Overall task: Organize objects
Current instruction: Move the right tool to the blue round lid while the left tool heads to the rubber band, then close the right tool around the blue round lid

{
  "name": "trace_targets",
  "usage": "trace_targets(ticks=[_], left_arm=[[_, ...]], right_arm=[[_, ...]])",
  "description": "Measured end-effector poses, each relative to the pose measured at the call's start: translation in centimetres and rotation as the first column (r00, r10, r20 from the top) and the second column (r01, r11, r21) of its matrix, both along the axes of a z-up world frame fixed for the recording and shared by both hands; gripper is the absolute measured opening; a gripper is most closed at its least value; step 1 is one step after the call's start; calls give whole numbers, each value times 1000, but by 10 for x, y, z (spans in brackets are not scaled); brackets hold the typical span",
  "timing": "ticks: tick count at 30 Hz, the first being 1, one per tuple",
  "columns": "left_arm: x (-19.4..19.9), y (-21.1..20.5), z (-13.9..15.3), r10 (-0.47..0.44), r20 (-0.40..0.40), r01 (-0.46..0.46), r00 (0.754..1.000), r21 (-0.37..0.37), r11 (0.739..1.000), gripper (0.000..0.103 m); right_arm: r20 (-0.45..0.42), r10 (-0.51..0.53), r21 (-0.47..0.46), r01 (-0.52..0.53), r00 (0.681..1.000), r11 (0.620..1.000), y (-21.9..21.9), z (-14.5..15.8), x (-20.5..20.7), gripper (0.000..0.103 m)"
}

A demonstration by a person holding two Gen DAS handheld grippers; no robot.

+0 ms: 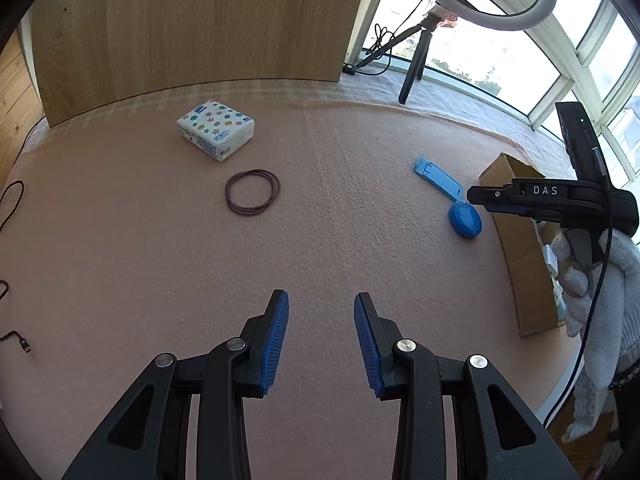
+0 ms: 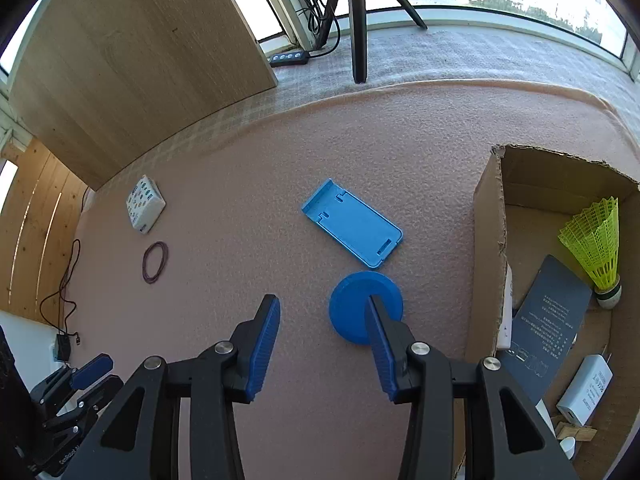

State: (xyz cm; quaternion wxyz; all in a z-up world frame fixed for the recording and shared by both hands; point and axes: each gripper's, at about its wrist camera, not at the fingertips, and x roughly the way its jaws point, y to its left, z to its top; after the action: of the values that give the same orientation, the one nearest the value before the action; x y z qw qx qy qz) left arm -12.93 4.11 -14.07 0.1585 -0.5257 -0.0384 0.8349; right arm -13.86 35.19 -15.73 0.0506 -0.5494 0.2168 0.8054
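Shuttlecock [image 2: 598,246] inside cardboard box [image 2: 486,240], right-wrist view only; both claws [image 1: 321,338] [image 2: 324,344] released, empty.

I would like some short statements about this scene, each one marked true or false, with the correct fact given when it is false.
1. The right gripper is open. True.
2. The yellow-green plastic shuttlecock lies on the pink felt mat. False: it stands inside the brown cardboard box.
3. The loop of brown rubber bands lies apart from the white patterned tissue pack. True.
4. The left gripper grips the flat blue plastic phone stand. False: it is open and holds nothing.
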Motion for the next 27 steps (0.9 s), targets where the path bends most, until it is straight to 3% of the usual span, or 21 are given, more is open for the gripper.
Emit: trace_targets(ticks=[15, 27], left_arm=[[-2, -52, -11, 94, 22, -95, 995, 26, 995, 37], [-17, -55, -17, 119, 26, -119, 993, 3, 993, 37]], right_arm=[[123, 4, 152, -22, 992, 988, -1, -26, -30, 41], [174, 20, 166, -49, 985, 985, -3, -30, -31, 45]])
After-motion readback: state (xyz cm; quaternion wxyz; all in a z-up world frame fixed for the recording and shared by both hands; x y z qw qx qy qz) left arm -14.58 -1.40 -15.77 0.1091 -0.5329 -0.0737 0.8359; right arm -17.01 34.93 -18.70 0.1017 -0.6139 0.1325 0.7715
